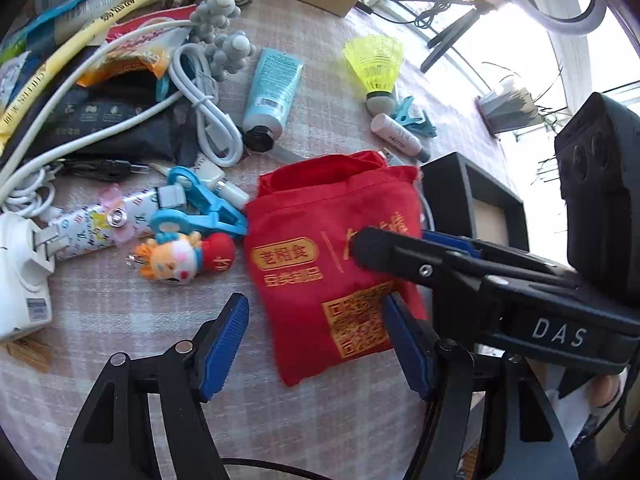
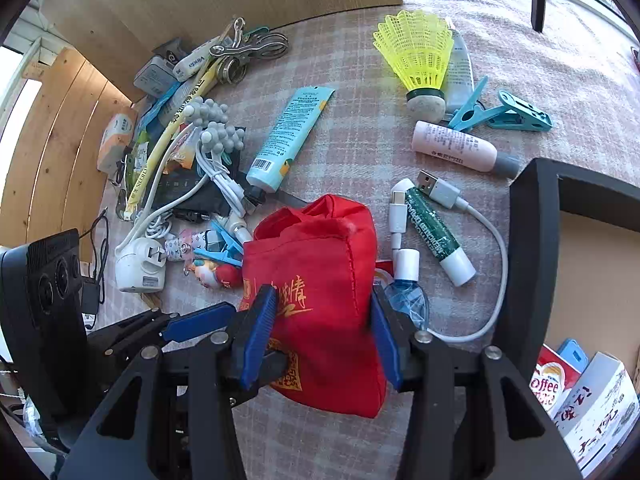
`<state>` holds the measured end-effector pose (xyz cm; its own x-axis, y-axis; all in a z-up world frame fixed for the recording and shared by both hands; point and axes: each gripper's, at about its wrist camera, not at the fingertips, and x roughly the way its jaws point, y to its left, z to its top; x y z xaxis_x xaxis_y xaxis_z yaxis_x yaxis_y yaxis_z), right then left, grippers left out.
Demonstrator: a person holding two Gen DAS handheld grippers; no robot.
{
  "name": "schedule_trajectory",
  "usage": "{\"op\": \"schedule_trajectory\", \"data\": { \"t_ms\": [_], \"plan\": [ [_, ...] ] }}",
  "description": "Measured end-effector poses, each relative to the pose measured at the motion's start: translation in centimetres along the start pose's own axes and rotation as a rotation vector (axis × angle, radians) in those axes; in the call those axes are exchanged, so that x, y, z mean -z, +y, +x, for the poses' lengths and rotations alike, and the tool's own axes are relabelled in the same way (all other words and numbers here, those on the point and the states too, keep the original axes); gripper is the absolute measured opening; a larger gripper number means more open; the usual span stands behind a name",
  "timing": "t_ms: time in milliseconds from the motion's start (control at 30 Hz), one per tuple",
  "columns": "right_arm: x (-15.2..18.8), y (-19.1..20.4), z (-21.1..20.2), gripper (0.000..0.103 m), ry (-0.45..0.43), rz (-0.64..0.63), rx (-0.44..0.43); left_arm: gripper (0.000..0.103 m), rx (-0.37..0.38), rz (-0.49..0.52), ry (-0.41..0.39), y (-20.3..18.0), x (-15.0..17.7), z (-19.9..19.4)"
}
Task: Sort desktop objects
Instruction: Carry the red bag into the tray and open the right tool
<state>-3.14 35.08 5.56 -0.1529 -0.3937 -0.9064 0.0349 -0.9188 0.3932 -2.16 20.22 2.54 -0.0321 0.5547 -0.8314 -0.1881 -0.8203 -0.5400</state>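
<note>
Right gripper pinches the red bag for the black box; left gripper wide apart, empty.

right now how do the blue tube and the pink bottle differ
The blue tube is flat-ended with a black cap and lies by the cable pile; the pink bottle is round and shorter with a grey cap and lies near the shuttlecock. Both lie on their sides on the cloth.
</note>
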Motion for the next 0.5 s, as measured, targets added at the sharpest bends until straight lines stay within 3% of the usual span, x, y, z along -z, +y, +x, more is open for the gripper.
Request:
{"op": "schedule_trajectory", "data": {
  "t_ms": [233, 500],
  "plan": [
    [0.5, 0.2, -0.8, 0.044, -0.026, 0.014, -0.002, 0.065, -0.022, 0.042, -0.024, -1.5, 0.9, -0.5],
    [1.2, 0.8, -5.6, 0.044, -0.137, -0.032, 0.031, 0.065, 0.002, 0.098, -0.069, -4.8, -0.1, -2.9]
  ]
}}
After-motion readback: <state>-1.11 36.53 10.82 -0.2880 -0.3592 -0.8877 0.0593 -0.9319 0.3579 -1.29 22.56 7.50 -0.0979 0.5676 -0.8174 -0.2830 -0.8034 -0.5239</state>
